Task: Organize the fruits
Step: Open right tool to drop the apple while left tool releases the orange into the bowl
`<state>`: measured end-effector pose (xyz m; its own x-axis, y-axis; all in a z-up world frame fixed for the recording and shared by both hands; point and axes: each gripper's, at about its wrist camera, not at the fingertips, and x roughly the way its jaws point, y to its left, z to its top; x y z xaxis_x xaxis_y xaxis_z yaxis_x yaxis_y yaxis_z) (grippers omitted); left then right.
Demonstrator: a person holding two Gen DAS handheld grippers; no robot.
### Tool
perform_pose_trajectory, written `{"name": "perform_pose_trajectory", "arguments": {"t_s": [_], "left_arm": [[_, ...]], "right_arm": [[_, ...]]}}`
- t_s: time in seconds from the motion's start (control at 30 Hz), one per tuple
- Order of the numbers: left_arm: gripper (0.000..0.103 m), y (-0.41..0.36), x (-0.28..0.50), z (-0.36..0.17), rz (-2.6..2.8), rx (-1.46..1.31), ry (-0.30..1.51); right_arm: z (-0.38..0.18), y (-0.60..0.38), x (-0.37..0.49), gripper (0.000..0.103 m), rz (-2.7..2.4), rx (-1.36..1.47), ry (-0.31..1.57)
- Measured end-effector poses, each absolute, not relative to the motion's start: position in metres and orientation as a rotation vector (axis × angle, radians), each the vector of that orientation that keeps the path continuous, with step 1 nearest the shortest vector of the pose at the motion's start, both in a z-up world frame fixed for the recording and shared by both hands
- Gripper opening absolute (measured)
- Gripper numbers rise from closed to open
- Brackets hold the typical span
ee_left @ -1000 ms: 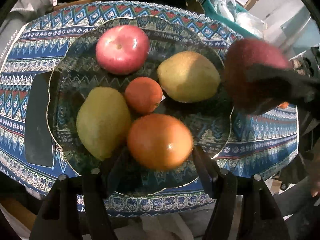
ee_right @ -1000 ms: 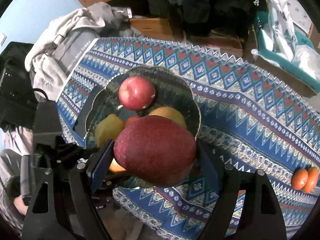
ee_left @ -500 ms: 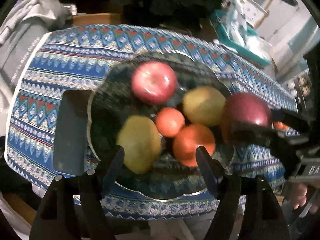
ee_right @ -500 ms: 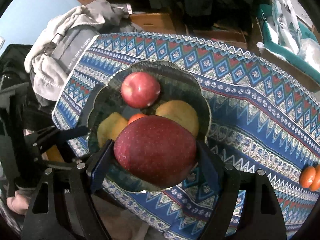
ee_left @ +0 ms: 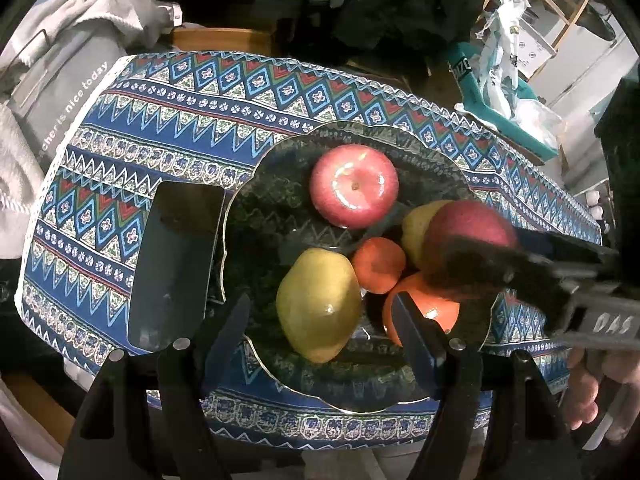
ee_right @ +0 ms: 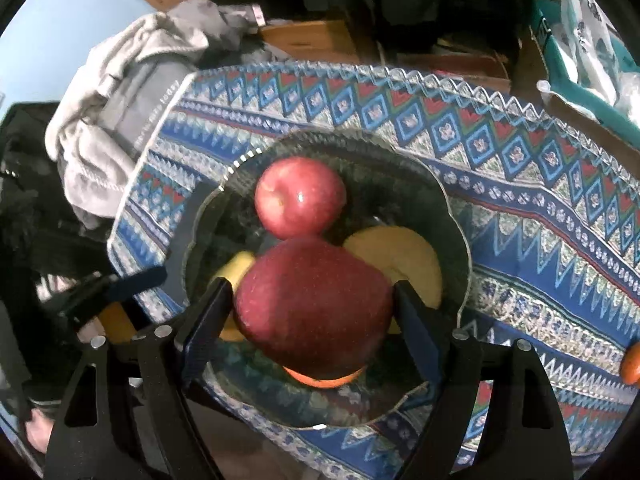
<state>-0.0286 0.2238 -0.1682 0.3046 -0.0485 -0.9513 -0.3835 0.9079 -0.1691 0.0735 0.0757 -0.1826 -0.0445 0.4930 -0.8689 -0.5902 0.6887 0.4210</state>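
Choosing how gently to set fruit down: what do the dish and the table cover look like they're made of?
The dish looks like clear glass: the cloth pattern shows through it and its scalloped rim glints.

The table cover looks like printed woven fabric, matte, though a glossy wavy edge hints at a clear plastic overlay; I can't confirm that.

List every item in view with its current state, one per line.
dark red apple: held in the right gripper, above the plate
right gripper: jaws shut on the dark red apple
left gripper: jaws open, empty
plate: on the tablecloth, holding fruit
pink apple: in the plate, stem up
pear: lying in the plate
small orange: in the plate
large orange: in the plate, partly hidden
tablecloth: spread flat
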Motion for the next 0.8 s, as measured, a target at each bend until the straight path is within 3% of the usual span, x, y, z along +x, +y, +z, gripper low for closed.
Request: {"name": "perform_pose_trajectory", "arguments": {"t_s": [0.8], "left_arm": [[0.075, 0.204, -0.022, -0.137, 0.203, -0.361, 1.173]], "right_arm": [[-0.122, 0.048, 0.077, 0.083, 0.788, -0.200, 1.164]]}}
